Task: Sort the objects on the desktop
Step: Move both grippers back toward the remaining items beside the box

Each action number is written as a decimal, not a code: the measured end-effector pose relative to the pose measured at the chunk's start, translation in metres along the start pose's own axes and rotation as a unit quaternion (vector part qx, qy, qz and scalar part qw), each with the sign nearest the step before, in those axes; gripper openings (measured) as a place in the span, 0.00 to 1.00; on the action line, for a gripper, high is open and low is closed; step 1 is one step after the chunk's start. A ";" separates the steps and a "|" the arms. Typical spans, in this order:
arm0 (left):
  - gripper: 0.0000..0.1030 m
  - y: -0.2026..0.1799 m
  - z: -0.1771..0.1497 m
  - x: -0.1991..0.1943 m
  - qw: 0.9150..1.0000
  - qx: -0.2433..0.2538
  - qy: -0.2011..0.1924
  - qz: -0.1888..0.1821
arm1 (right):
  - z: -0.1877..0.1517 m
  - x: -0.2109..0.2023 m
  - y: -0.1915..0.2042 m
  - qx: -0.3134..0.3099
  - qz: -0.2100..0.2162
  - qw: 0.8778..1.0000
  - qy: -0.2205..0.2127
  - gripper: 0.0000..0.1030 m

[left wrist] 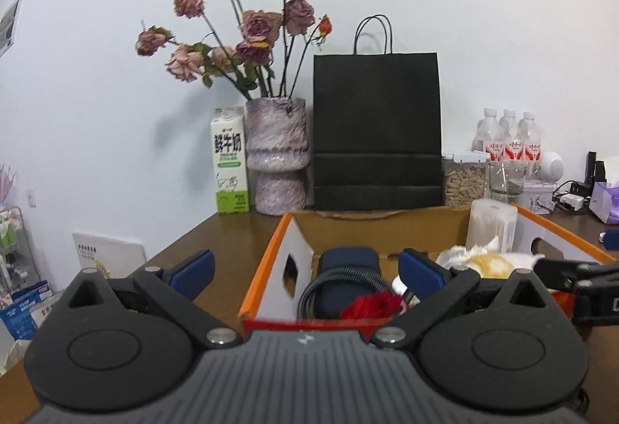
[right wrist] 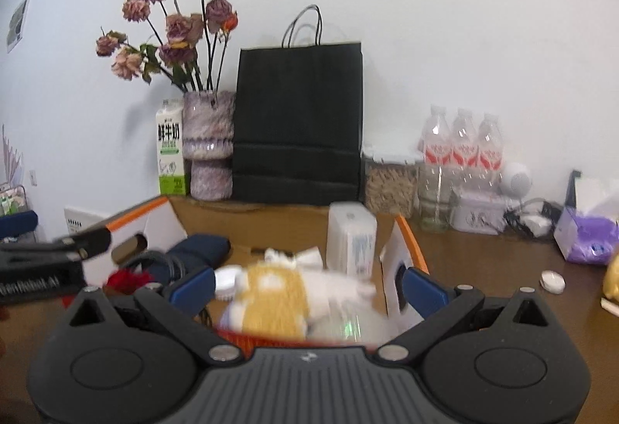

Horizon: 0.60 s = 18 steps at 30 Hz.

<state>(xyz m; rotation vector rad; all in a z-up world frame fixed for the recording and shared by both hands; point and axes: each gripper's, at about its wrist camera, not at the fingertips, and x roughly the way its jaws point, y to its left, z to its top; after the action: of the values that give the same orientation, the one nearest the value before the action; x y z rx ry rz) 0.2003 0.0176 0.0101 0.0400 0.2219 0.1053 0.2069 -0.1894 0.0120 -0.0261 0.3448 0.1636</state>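
An open cardboard box (left wrist: 271,253) with orange edges stands on the brown desk; it also shows in the right wrist view (right wrist: 410,242). Inside lie a dark blue pouch (left wrist: 348,261) with a coiled cable, a red flower (left wrist: 373,306), a yellow and white plush toy (right wrist: 278,292) and a white upright pack (right wrist: 350,238). My left gripper (left wrist: 305,271) is open and empty over the box's left front corner. My right gripper (right wrist: 309,286) is open just above the plush toy, which lies blurred between the fingers.
Along the wall stand a milk carton (left wrist: 230,161), a vase of dried roses (left wrist: 276,161), a black paper bag (left wrist: 377,134), a jar (left wrist: 464,180) and water bottles (right wrist: 462,145). A purple tissue box (right wrist: 588,238) and a small white disc (right wrist: 552,281) lie right of the box.
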 end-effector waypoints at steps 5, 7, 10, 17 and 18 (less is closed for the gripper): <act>1.00 0.009 -0.012 -0.013 1.000 -0.001 0.015 -0.001 | -0.021 -0.016 -0.006 0.015 -0.005 1.000 0.019 1.00; 1.00 0.012 -0.018 -0.017 1.000 -0.002 0.028 -0.007 | -0.027 -0.022 -0.007 0.017 -0.005 1.000 0.023 1.00; 1.00 0.016 -0.025 -0.024 0.999 -0.006 0.037 -0.003 | -0.035 -0.030 -0.007 0.019 -0.003 0.999 0.030 1.00; 1.00 0.029 -0.030 -0.031 0.997 -0.032 0.070 -0.003 | -0.045 -0.044 -0.003 0.019 0.011 0.998 0.051 1.00; 1.00 0.030 -0.031 -0.031 0.997 -0.031 0.074 -0.002 | -0.045 -0.044 -0.003 0.020 0.013 0.998 0.055 1.00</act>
<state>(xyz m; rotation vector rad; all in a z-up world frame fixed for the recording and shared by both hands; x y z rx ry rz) 0.1599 0.0447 -0.0117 -0.0308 0.3655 0.1121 0.1511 -0.2011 -0.0155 0.0083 0.4586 0.1816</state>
